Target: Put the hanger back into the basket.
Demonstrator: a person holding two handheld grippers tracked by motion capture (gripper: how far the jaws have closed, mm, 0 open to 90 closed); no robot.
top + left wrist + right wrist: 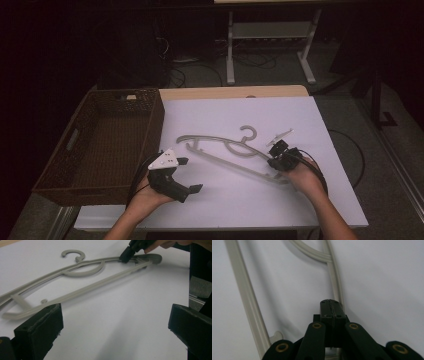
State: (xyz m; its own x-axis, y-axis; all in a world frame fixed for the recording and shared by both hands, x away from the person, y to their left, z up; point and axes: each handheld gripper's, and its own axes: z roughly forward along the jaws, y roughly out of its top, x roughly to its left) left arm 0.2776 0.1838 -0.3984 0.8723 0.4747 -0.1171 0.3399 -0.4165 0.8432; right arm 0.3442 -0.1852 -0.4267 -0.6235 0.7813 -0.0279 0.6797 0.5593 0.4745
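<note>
The left gripper [189,175] sits at the lower left of the high view with its jaws spread wide and nothing between them. In the left gripper view its two black pads stand far apart at the bottom corners, with only bare white table [120,322] between them.

The right gripper [276,150] lies right of centre in the high view, held by the person's right hand [304,176]. In the right gripper view its jaws are pressed together, pad against pad, low in the middle of the frame. Their tips rest over the hanger's upper arm near its right-hand end. Whether any of the bar is pinched between the pads cannot be told.

The hanger [227,150] is pale grey plastic and lies flat on the white table in the middle of the high view. Its hook curls toward the top of the frame. It has a curved upper arm, a straight lower bar and small notches near its left end.

A brown woven basket [75,150] stands at the left of the table, just beside the left gripper.
</note>
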